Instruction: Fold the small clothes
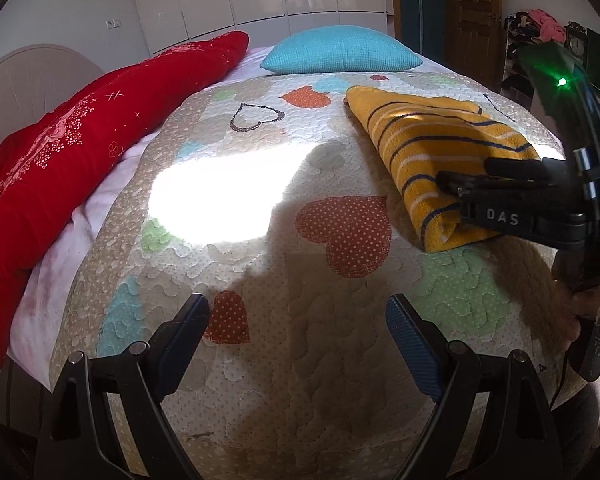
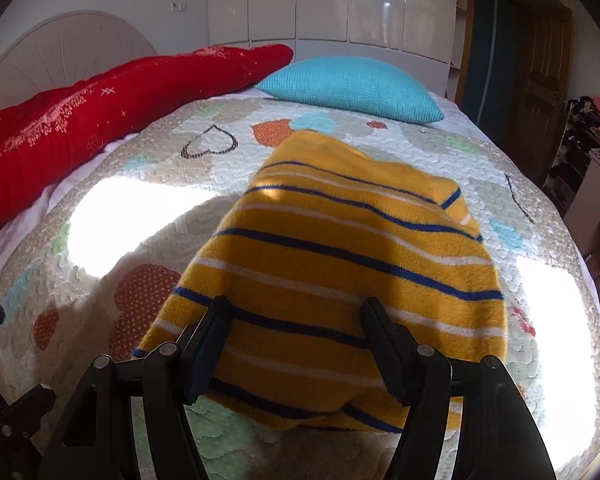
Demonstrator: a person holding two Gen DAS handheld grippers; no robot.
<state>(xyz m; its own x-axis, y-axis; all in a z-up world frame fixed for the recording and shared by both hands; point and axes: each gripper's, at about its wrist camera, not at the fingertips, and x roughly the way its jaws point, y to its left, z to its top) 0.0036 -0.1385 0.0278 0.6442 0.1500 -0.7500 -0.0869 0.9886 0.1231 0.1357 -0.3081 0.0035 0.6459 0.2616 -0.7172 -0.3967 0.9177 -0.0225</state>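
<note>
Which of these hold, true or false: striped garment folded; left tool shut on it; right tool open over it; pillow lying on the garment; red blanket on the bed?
1. The yellow striped garment lies folded on the quilt. True.
2. The left tool is shut on the garment. False: it is open over bare quilt.
3. The right tool is open above the garment's near edge. True.
4. The turquoise pillow lies on the garment. False: it sits apart, beyond it.
5. A red blanket lies along the bed's side. True.

Yellow garment (image 2: 340,256) with navy-white stripes; heart-patterned quilt (image 1: 260,264); red blanket (image 1: 80,152); turquoise pillow (image 1: 340,50).
</note>
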